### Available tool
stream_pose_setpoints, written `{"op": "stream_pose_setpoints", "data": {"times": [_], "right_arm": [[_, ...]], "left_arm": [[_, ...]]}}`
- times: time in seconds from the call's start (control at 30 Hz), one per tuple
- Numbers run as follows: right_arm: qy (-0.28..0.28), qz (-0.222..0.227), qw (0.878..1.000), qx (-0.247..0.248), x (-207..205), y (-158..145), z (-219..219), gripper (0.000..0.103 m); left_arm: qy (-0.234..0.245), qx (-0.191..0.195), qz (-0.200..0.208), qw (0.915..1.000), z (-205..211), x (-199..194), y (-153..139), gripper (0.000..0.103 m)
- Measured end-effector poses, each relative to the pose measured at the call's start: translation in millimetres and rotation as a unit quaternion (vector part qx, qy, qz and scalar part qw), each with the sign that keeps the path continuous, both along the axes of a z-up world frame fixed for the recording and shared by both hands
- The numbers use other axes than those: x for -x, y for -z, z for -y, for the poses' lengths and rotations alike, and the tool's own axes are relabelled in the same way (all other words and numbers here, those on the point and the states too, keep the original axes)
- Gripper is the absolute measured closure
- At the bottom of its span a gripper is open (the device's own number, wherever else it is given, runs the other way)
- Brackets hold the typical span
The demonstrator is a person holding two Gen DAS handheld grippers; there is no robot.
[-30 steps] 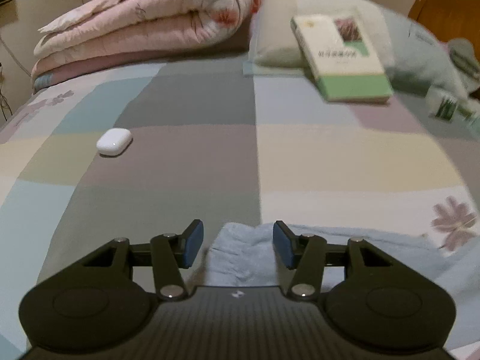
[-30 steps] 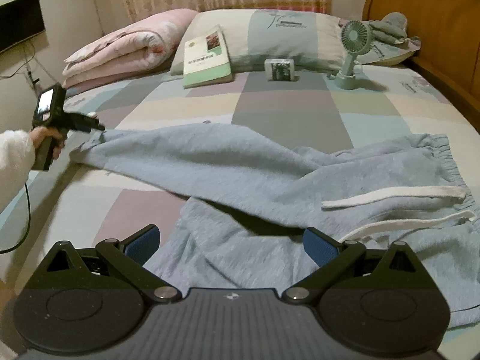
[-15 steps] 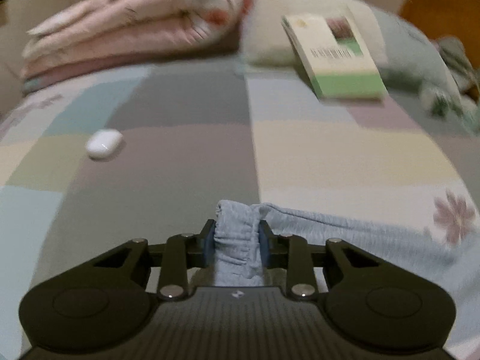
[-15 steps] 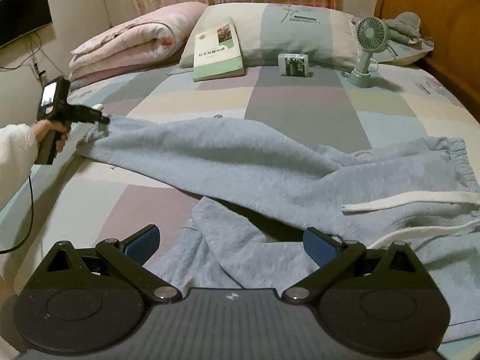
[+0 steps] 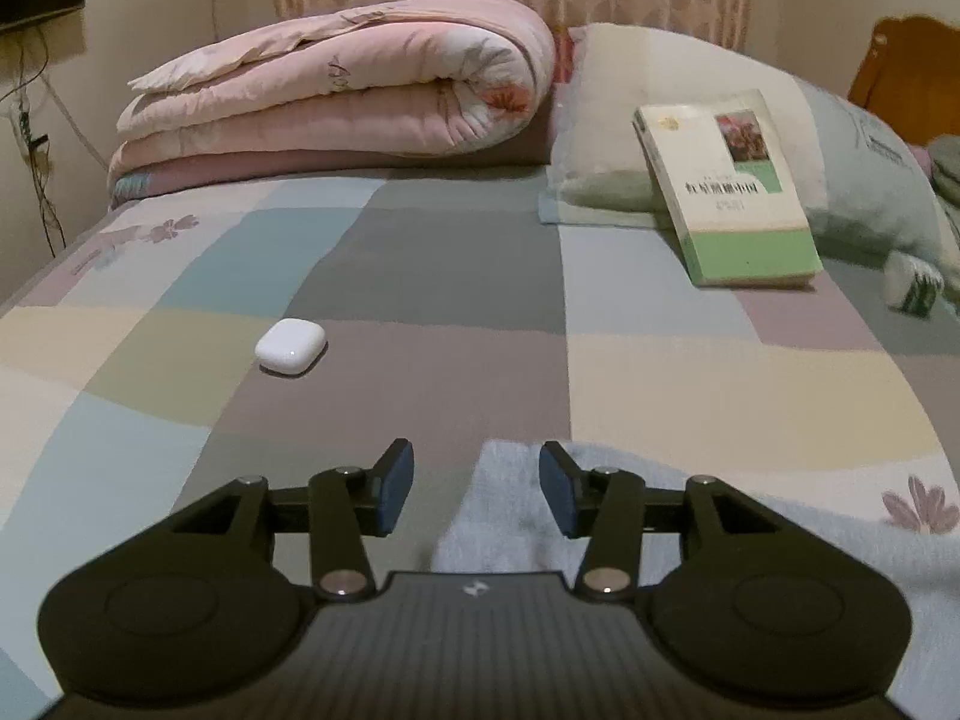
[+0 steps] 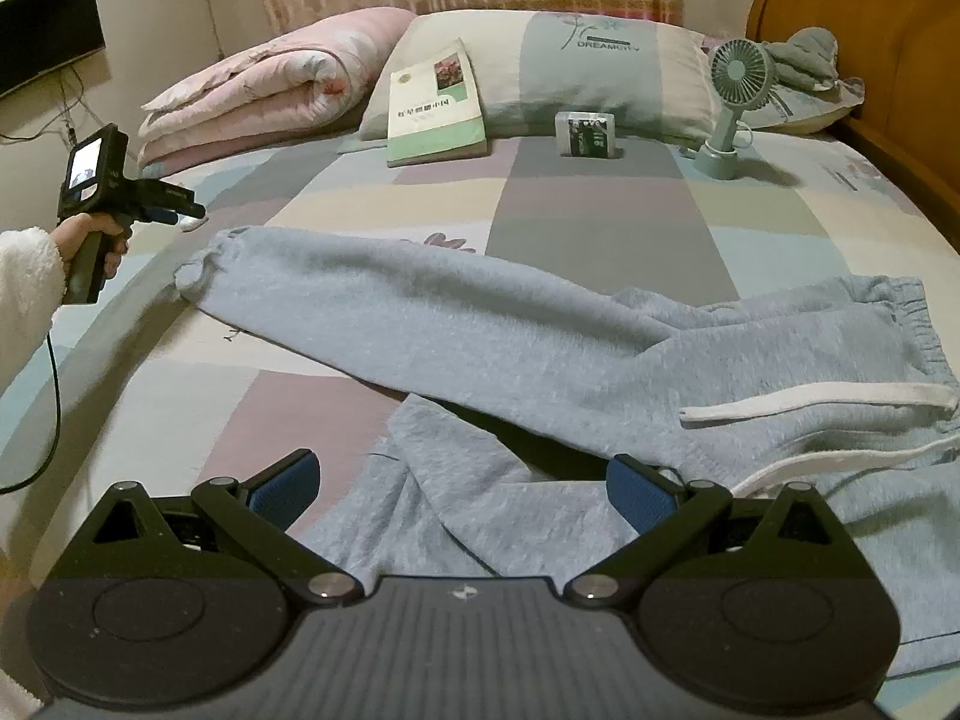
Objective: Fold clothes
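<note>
The left hand-held gripper [image 5: 476, 495] is seen with its jaws parting, and the cuff of the grey sweatpants [image 5: 510, 510] lies on the bed [image 5: 420, 396] between and below the blue pads, touched by neither. Ahead and to the left of it, a white earbud case [image 5: 290, 345] is spotted on the bedsheet. Further ahead a folded pink quilt [image 5: 336, 90] is stacked, and ahead to the right a book [image 5: 729, 192] is propped against the pillow [image 5: 624, 138].

From the right wrist view, the right hand-held gripper [image 6: 462, 489] is held wide open, with nothing clamped; the lower trouser leg is spread beneath it. The upper leg is stretched out ahead and to the left, its cuff just short of the left unit, which is gripped by a hand [image 6: 90, 240] in a white fleecy sleeve [image 6: 27, 300]. The waistband and white drawstrings [image 6: 822, 402] are found to the right. A small fan [image 6: 735, 96] is stood far ahead.
</note>
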State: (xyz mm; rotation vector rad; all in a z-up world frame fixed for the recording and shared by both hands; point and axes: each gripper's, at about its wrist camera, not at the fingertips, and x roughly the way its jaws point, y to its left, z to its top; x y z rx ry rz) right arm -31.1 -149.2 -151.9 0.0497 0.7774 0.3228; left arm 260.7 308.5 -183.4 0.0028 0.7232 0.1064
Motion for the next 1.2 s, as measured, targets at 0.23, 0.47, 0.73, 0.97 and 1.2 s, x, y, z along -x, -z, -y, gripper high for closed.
{"op": "stream_pose_setpoints", "data": {"times": [0.23, 0.47, 0.73, 0.97, 1.2], "right_arm": [[0.007, -0.004, 1.000, -0.011, 2.8, -0.9, 4.7, 0.000], [0.019, -0.004, 1.000, -0.014, 8.0, -0.4, 18.4, 0.000], [0.050, -0.009, 0.999, -0.018, 21.2, 5.5, 54.9, 0.000], [0.067, -0.018, 0.997, -0.030, 40.7, 16.4, 81.3, 0.000], [0.082, -0.028, 0.995, -0.046, 63.5, 28.8, 100.2, 0.000]], "left_arm": [[0.124, 0.008, -0.017, 0.9922, 75.5, 41.4, 7.1, 0.033], [0.263, -0.014, -0.027, 0.9643, 184.7, 95.5, 27.3, 0.028], [0.310, -0.041, -0.013, 0.9499, 259.5, 165.3, 29.9, 0.023], [0.306, -0.024, -0.002, 0.9518, 277.5, 225.3, 11.7, 0.019], [0.303, -0.010, -0.030, 0.9525, 286.3, 279.1, 12.0, 0.015]]}}
